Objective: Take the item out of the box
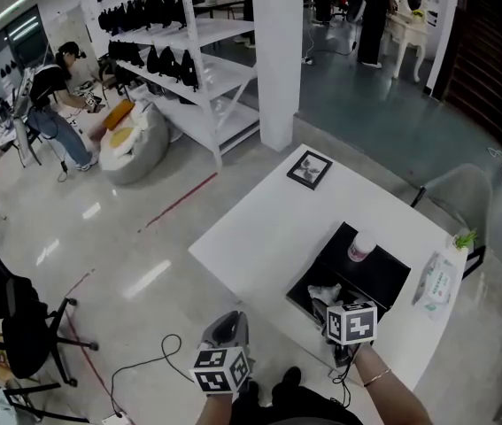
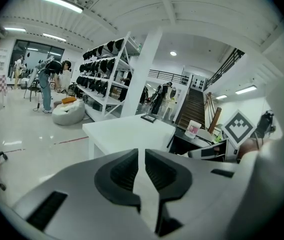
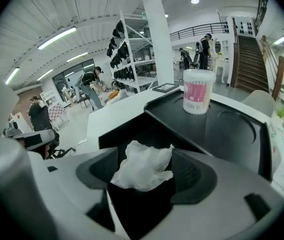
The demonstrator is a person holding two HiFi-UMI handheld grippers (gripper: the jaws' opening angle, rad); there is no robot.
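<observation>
Right tool (image 3: 145, 156): jaws pinched on a crumpled white wad (image 3: 140, 170), which touches both pads. The wad sits low over the dark inside of the box (image 3: 126, 131) and is not yet clear of it.

Left tool (image 2: 140, 171): jaws drawn to a thin slit, nothing in them. It is held off the near edge of the tabletop (image 1: 268, 228).

How I'd do the lift:
- Raise straight up until the wad is above the box walls.
- Only then carry it sideways to bare tabletop.
- The wad looks light and soft, so I'd hold an even squeeze.
- A loose corner could catch the rim.
- Steer away from the cup (image 3: 198, 91) standing on the opened lid (image 3: 232, 129).

Count:
- one box with its lid
- one wad
- one cup
- one picture frame (image 1: 309, 169)
- one pack of wipes (image 1: 436, 282)
- one small plant (image 1: 463, 239)
- two tools
</observation>
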